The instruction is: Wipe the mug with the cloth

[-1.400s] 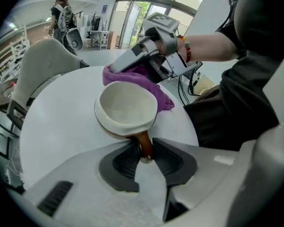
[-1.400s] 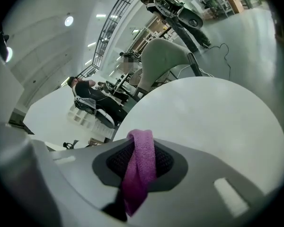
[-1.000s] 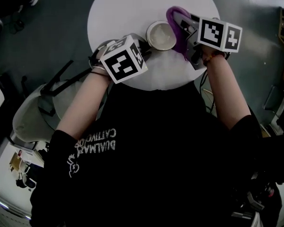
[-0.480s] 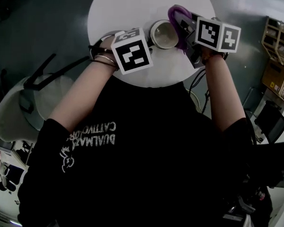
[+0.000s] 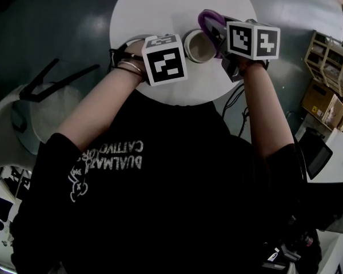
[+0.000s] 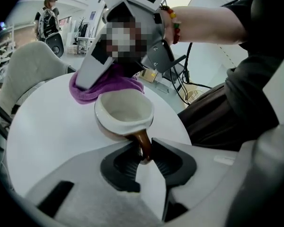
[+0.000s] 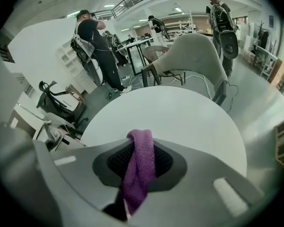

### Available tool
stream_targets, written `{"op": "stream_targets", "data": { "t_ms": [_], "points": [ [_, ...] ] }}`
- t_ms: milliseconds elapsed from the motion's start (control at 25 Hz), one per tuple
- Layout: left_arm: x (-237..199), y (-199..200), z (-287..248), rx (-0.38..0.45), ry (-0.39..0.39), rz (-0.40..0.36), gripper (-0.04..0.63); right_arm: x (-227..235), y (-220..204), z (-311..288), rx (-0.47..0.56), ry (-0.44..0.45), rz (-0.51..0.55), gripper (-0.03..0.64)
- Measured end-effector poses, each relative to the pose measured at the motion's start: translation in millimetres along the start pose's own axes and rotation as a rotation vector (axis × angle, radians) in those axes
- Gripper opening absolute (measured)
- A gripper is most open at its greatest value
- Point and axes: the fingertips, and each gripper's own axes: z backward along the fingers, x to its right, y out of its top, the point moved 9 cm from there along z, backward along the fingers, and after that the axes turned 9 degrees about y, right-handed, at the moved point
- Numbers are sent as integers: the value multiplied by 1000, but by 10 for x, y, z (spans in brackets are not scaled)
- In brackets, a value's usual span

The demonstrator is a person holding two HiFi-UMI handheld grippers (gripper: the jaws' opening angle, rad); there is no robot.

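A mug (image 6: 124,116), cream inside and brown outside, hangs above the round white table (image 6: 42,126), held by its brown handle (image 6: 143,146). My left gripper (image 6: 144,161) is shut on that handle. In the head view the mug (image 5: 199,45) sits between the two marker cubes. A purple cloth (image 7: 138,174) is pinched between the jaws of my right gripper (image 7: 141,167), which is shut on it. The cloth (image 6: 104,84) drapes against the mug's far rim in the left gripper view, and shows as the purple cloth (image 5: 208,23) at the mug's right in the head view.
The table (image 5: 171,10) is small and round, with grey floor around it. A white chair (image 5: 23,124) stands at the left and shelving (image 5: 326,73) at the right. Beyond the table, the right gripper view shows a chair (image 7: 194,56) and several people standing.
Both grippers have risen slightly with the mug and the cloth. The right gripper has rolled, bringing the cloth closer over the mug's rim.
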Motion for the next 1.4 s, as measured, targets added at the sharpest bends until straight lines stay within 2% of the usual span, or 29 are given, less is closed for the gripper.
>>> {"op": "stream_targets", "data": {
  "t_ms": [120,320,800,960,1400],
  "points": [
    [-50,-196,6,25,-9,15,76,-70,28,-204,-41,10,12,58],
    [-53,-248,25,77,-15,51,75,-141,95,-289,-108,27,76,57],
    [-28,-323,47,74,-21,49,74,-412,143,-588,-315,2,295,55],
    [-52,-345,50,102,11,59,74,-464,160,-652,-361,-3,330,54],
    [-78,-377,59,142,-2,95,75,-750,159,-763,-434,18,481,52]
  ]
}}
